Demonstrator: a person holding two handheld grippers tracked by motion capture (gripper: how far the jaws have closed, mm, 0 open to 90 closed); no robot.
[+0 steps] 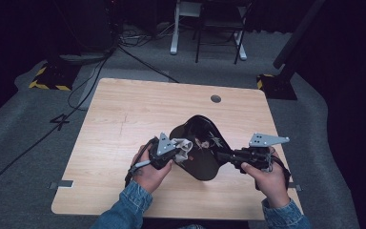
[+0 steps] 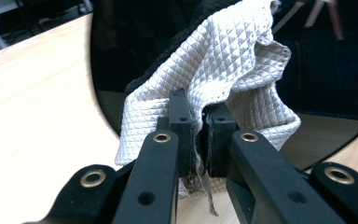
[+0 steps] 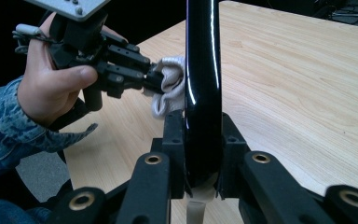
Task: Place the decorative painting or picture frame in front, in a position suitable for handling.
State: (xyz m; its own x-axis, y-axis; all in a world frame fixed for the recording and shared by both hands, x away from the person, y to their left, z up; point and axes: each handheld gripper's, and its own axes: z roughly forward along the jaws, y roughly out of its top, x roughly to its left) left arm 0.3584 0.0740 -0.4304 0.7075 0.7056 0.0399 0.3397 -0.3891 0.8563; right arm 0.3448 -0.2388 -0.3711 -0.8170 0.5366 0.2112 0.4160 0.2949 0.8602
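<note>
On the table (image 1: 124, 119), glossy black tray (image 1: 205, 143).

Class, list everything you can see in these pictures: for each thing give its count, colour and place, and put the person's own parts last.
tray: one, glossy black with a flower pattern, held on edge above the table's near middle
cloth: one, white, quilted, against the tray
table: one, light wood, centre
chair: one, dark frame, on the floor beyond the table
floor cables: several, black, far left
left hand-held gripper: one, black, shut on the cloth
right hand-held gripper: one, black, shut on the tray's edge
hands: two, denim sleeves, bottom edge
</note>
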